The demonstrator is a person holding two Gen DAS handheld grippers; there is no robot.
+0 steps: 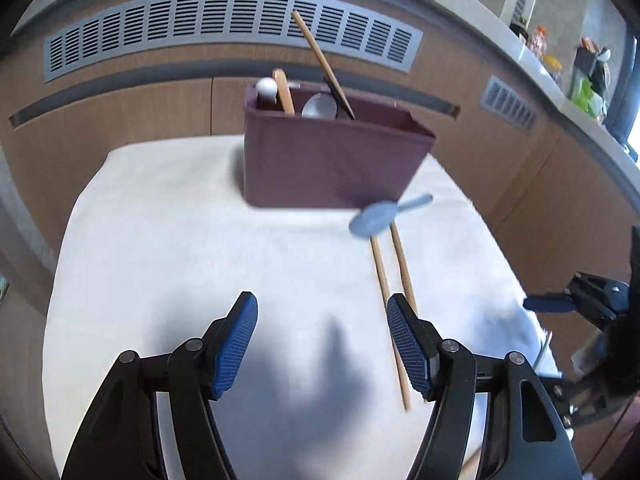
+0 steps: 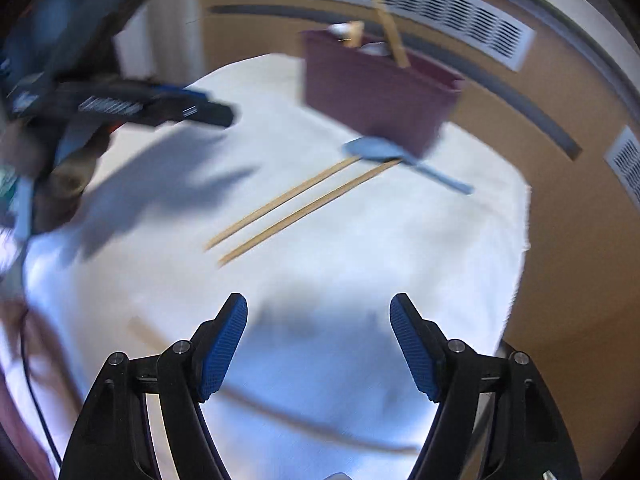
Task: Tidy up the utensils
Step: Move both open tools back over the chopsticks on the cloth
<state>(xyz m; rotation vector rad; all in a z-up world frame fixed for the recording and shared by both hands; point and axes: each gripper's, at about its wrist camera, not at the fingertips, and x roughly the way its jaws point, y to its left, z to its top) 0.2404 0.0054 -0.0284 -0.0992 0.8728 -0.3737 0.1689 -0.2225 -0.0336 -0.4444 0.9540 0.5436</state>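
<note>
A maroon utensil holder (image 1: pixel 332 160) (image 2: pixel 372 88) stands at the far side of a white cloth (image 1: pixel 200 260) (image 2: pixel 360 280). Inside it lean a wooden chopstick (image 1: pixel 320 60), a wooden handle (image 1: pixel 285 94), a metal spoon (image 1: pixel 320 106) and a white-tipped utensil (image 1: pixel 267 88). In front of the holder a light blue spoon (image 1: pixel 380 218) (image 2: pixel 384 152) lies across the tips of two wooden chopsticks (image 1: pixel 394 300) (image 2: pixel 296 204). My left gripper (image 1: pixel 322 344) is open above the cloth, its right finger beside the chopsticks. My right gripper (image 2: pixel 318 344) is open over bare cloth, nothing between its fingers.
A wood-panelled wall with grey vent grilles (image 1: pixel 232 28) runs behind the table. The other gripper (image 1: pixel 580 300) (image 2: pixel 132 100) shows at each view's edge, a hand (image 2: pixel 68 168) holding the left one. A thin wooden stick (image 2: pixel 144 334) lies at the near left. Clutter sits on a ledge (image 1: pixel 580 72).
</note>
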